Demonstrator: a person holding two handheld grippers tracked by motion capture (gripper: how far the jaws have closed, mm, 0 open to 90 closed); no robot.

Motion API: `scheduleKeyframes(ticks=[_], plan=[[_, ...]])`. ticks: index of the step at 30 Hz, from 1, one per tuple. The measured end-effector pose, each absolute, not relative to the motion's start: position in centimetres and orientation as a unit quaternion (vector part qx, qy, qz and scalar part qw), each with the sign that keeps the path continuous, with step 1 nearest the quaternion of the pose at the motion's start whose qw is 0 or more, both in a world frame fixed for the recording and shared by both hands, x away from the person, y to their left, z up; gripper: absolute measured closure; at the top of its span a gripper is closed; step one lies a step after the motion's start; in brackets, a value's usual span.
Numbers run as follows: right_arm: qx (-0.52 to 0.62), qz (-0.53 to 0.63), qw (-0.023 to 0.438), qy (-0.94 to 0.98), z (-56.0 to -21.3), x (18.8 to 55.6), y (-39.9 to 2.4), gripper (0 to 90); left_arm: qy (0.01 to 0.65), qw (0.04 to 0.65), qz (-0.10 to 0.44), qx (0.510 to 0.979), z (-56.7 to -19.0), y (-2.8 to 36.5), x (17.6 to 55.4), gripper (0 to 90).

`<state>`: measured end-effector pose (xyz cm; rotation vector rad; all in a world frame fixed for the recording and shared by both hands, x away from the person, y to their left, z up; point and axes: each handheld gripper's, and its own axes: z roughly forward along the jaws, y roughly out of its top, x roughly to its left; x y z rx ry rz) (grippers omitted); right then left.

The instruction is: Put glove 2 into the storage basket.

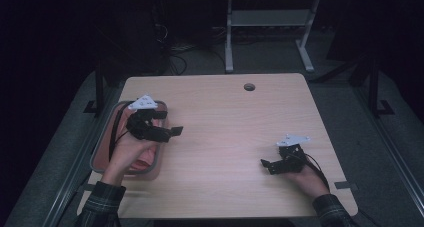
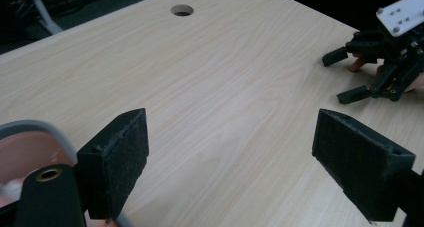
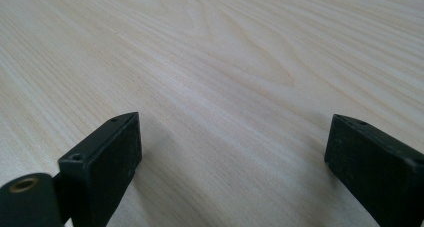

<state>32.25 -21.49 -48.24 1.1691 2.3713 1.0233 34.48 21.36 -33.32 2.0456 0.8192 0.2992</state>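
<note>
My left gripper [image 1: 169,123] is held in a person's left hand, partly above a pink tray [image 1: 102,146] at the table's left edge. In the left gripper view the left gripper [image 2: 232,132] has its jaws wide apart with only bare wood between them. My right gripper [image 1: 268,166] rests low near the front right of the wooden table [image 1: 225,122], held in the right hand. Seen in its own view, the right gripper [image 3: 232,129] is open over bare wood grain. The left gripper view also catches the right gripper [image 2: 341,77] farther off, open.
The tray has a grey rim [image 2: 35,125] and overhangs the table's left side. A round cable hole [image 1: 249,86] sits near the far edge. Beyond the table stand a metal desk frame [image 1: 229,42] and cables on a dark floor.
</note>
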Motion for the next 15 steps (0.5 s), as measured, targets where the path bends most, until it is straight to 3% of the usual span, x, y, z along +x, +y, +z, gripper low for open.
scheduleKeyframes(ticks=[15], plan=[[0.407,0.357,0.153,0.827,-48.2,32.2,-21.5,7.5,0.303,0.428,0.115,0.843,-36.9,16.4,33.8,14.2]])
